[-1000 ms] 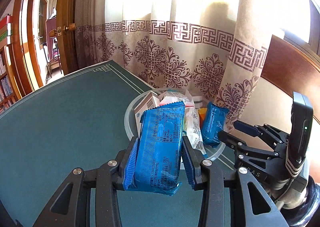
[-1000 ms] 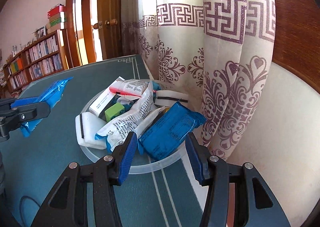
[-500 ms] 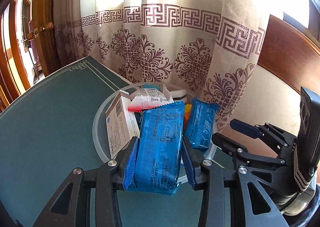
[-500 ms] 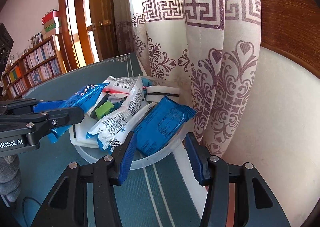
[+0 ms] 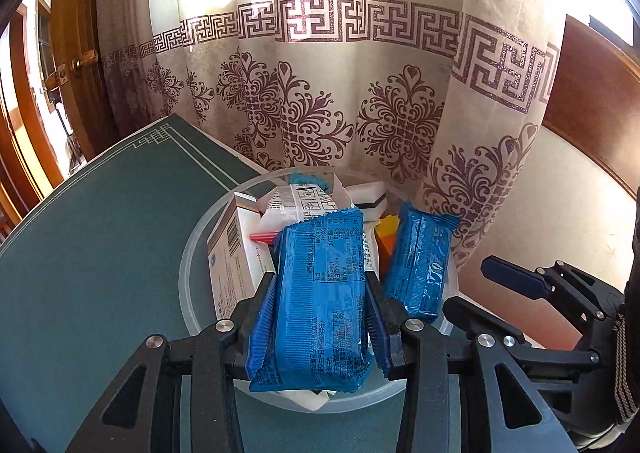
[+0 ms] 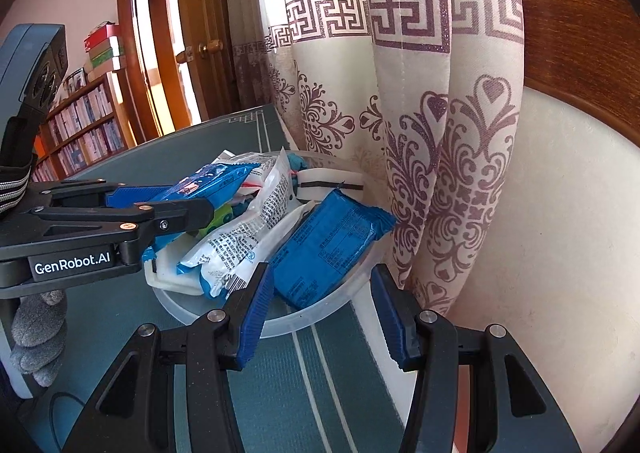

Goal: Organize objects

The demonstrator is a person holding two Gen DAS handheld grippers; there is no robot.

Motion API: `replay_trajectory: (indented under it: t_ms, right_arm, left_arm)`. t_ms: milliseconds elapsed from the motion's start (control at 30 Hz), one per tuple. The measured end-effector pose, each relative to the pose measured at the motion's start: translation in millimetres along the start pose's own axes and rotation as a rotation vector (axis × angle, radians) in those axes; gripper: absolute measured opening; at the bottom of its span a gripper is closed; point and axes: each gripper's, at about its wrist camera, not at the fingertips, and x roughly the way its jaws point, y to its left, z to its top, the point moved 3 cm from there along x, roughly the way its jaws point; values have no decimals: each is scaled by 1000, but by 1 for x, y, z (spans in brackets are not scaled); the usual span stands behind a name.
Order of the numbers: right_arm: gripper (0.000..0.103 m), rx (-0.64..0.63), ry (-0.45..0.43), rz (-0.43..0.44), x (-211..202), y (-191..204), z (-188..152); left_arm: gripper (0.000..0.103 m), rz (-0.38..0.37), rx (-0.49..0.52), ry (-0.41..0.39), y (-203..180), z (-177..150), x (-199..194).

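My left gripper (image 5: 318,295) is shut on a blue snack packet (image 5: 316,293) and holds it above a clear round bowl (image 5: 188,273) full of items. In the bowl lie a second blue packet (image 5: 420,257), a white box (image 5: 232,257), a white printed pouch (image 5: 300,203) and an orange block (image 5: 387,239). In the right wrist view the left gripper (image 6: 192,201) holds the packet (image 6: 208,181) over the bowl (image 6: 320,317). My right gripper (image 6: 320,305) is open and empty at the bowl's near rim, in front of the second blue packet (image 6: 328,241).
The bowl stands on a green table mat (image 5: 100,233) close to a patterned curtain (image 5: 320,93) and a cream wall (image 6: 560,253). A wooden door (image 6: 200,33) and bookshelves (image 6: 80,125) stand at the far left.
My left gripper has carried the blue packet forward, from in front of the bowl to above it. The right gripper has moved slightly closer to the bowl and stayed open.
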Motion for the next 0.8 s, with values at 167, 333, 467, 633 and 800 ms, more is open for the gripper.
replay_trajectory:
  t_ms: [167,333,467,633,800]
  right_arm:
    - [52,1,-1,1,1,0,0]
    - [52,3,0,1,2,0,-1]
    - [52,-1,0,2,1,2,-2]
    - [52,-4,-3,6,1,2,-2]
    - [52,-1,3,10,0,2,-3]
  left_arm:
    - [44,14,-4,-2,3,3,10]
    - [44,26,-15,-14,5,8,16]
    - [59,6,-26,-24,6,8,15]
    - [81,16,-21,-59,5,7,3]
    - [91,51,-32,-80,13,2,-13]
